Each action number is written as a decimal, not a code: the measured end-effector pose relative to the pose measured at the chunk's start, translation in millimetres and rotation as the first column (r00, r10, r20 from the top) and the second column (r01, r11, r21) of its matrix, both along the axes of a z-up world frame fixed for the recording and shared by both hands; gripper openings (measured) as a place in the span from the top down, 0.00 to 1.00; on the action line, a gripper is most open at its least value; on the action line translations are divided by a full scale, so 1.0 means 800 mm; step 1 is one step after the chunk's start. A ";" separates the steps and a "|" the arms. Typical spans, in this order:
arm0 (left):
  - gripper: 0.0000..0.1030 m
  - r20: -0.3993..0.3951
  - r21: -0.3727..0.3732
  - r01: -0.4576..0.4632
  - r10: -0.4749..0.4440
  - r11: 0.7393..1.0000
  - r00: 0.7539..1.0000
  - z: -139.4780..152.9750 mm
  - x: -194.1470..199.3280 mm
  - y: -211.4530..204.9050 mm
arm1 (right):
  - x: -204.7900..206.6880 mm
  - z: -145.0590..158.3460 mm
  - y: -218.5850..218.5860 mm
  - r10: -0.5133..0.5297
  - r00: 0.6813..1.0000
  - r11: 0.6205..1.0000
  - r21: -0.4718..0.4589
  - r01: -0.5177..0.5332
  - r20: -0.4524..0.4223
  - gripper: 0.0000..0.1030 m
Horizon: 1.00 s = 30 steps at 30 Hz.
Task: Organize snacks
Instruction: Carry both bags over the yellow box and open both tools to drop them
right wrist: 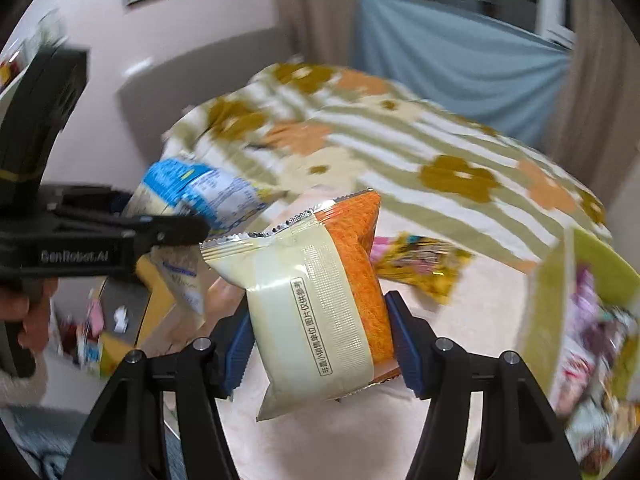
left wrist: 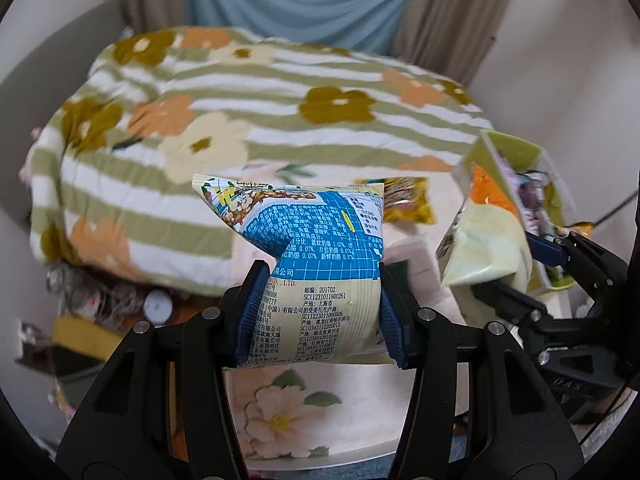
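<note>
My left gripper (left wrist: 320, 312) is shut on a blue and cream snack packet (left wrist: 316, 264) and holds it above the bed. The same packet (right wrist: 200, 192) and the left gripper (right wrist: 176, 228) show at the left of the right wrist view. My right gripper (right wrist: 320, 340) is shut on a cream and orange snack packet (right wrist: 320, 304), held in the air. This packet (left wrist: 484, 240) and the right gripper (left wrist: 516, 280) show at the right of the left wrist view, beside a green box (left wrist: 520, 152) holding several snacks. The green box (right wrist: 592, 256) is at the right.
A yellow snack packet (right wrist: 424, 264) lies on the pale floral sheet (right wrist: 472, 320); it also shows in the left wrist view (left wrist: 408, 200). A striped floral quilt (left wrist: 240, 120) is heaped behind. Clutter lies on the floor at the left (left wrist: 100, 300).
</note>
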<state>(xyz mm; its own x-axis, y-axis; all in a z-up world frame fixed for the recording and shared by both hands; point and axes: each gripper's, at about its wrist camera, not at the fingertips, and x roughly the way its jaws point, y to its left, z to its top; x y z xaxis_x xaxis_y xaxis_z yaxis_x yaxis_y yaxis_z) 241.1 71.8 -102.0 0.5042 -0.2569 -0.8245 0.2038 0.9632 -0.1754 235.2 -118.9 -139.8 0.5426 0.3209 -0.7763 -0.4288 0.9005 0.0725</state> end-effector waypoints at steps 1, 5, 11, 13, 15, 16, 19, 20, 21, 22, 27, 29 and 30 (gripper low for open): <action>0.53 0.010 -0.007 0.023 -0.023 1.000 1.000 0.006 0.001 -0.008 | -0.003 0.007 -0.008 -0.038 0.999 0.999 0.003 0.038 0.007 0.44; 0.53 0.062 -0.023 0.124 -0.122 0.992 0.991 0.029 0.006 -0.047 | -0.014 0.034 -0.044 -0.196 0.981 0.980 0.031 0.195 0.015 0.44; 0.53 0.104 -0.051 0.235 -0.229 0.971 0.968 0.054 0.013 -0.120 | -0.033 0.067 -0.118 -0.388 0.921 0.920 0.064 0.386 0.034 0.44; 0.53 0.117 -0.052 0.267 -0.259 0.962 0.959 0.061 0.016 -0.152 | -0.038 0.075 -0.144 -0.429 0.902 0.902 0.068 0.426 0.043 0.44; 0.53 0.128 -0.058 0.290 -0.281 0.955 0.951 0.065 0.019 -0.188 | -0.045 0.084 -0.178 -0.474 0.879 0.880 0.070 0.470 0.054 0.44; 0.53 0.132 -0.065 0.298 -0.288 0.952 0.949 0.067 0.022 -0.206 | -0.047 0.088 -0.193 -0.492 0.869 0.870 0.071 0.488 0.056 0.44; 0.53 0.128 -0.086 0.308 -0.296 0.948 0.947 0.066 0.031 -0.253 | -0.047 0.093 -0.246 -0.536 0.843 0.844 0.073 0.531 0.056 0.44; 0.53 0.122 -0.094 0.312 -0.300 0.945 0.946 0.065 0.035 -0.271 | -0.045 0.093 -0.266 -0.548 0.835 0.836 0.074 0.544 0.051 0.44; 0.53 0.117 -0.098 0.314 -0.303 0.944 0.946 0.063 0.040 -0.291 | -0.044 0.094 -0.281 -0.556 0.830 0.830 0.074 0.552 0.046 0.44; 0.53 0.115 -0.099 0.314 -0.303 0.944 0.946 0.060 0.042 -0.308 | -0.041 0.093 -0.296 -0.561 0.827 0.827 0.075 0.557 0.040 0.44; 0.53 0.083 -0.095 0.301 -0.294 0.949 0.952 0.035 0.074 -0.398 | -0.019 0.083 -0.370 -0.564 0.826 0.824 0.082 0.561 0.015 0.44; 0.53 0.068 -0.091 0.292 -0.287 0.952 0.956 0.023 0.089 -0.427 | -0.010 0.077 -0.398 -0.556 0.831 0.828 0.091 0.554 -0.003 0.44; 0.53 0.060 -0.087 0.286 -0.282 0.954 0.958 0.017 0.095 -0.441 | -0.006 0.073 -0.408 -0.551 0.834 0.830 0.094 0.550 -0.011 0.44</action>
